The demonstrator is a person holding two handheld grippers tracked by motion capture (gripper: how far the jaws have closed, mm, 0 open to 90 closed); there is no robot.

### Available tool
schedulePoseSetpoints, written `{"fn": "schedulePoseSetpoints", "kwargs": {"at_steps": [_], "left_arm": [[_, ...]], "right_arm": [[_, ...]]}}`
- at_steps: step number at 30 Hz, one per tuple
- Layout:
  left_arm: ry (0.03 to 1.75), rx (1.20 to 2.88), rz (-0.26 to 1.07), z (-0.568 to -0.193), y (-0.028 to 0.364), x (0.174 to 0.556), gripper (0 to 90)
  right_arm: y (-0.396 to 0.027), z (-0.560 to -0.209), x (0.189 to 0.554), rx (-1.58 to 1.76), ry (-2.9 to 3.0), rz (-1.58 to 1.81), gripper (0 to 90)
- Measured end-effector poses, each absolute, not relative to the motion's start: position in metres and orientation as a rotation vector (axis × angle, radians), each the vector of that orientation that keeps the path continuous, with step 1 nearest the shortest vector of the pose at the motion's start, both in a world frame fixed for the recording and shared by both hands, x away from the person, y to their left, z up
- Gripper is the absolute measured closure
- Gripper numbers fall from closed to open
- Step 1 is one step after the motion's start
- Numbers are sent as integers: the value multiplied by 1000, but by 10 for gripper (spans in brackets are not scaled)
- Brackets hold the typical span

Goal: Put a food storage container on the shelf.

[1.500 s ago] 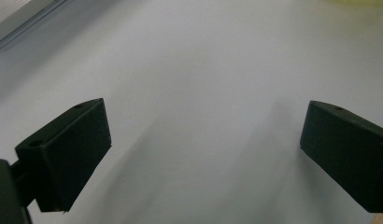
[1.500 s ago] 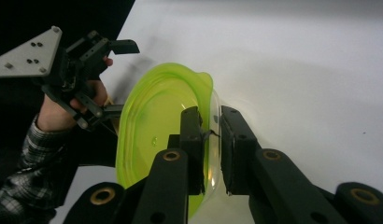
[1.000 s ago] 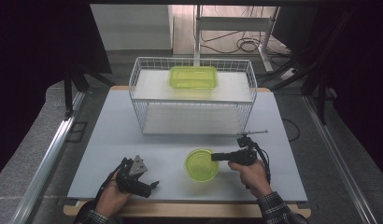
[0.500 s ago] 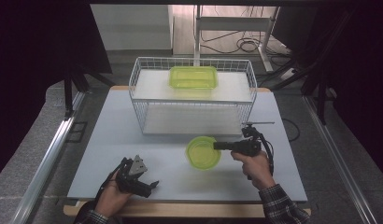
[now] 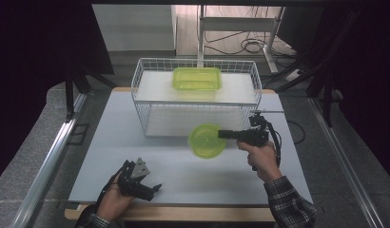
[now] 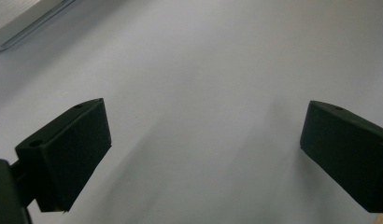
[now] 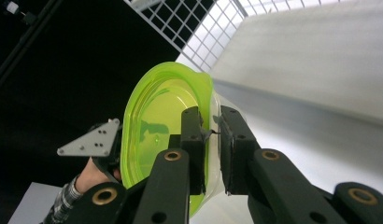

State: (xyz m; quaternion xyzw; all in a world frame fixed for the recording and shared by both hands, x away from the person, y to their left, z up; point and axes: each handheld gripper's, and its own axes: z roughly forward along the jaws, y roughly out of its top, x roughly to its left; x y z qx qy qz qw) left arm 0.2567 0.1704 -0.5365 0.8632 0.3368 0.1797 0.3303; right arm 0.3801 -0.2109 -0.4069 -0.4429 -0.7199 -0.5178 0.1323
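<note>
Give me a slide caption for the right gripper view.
Right gripper clamps the rim of a round green bowl, wire basket beyond.

Overhead view, two close gripper views

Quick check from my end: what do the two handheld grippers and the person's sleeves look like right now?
Both grippers are black. The left gripper carries a grey three-cornered plate on top and has blocky black jaw pads. The right gripper has black linked arms with brass-coloured pivot pins, and a black cable trails from it. The sleeves are dark plaid.
</note>
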Motion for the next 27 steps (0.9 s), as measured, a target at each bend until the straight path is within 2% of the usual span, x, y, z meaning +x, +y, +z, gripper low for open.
{"fn": "schedulePoseSetpoints", "kwargs": {"at_steps": [27], "left_arm": [[898,2228,458,-535,173,258,20]], "right_arm": [[-200,-340,406,-1271,-2094,-1649,809]]}}
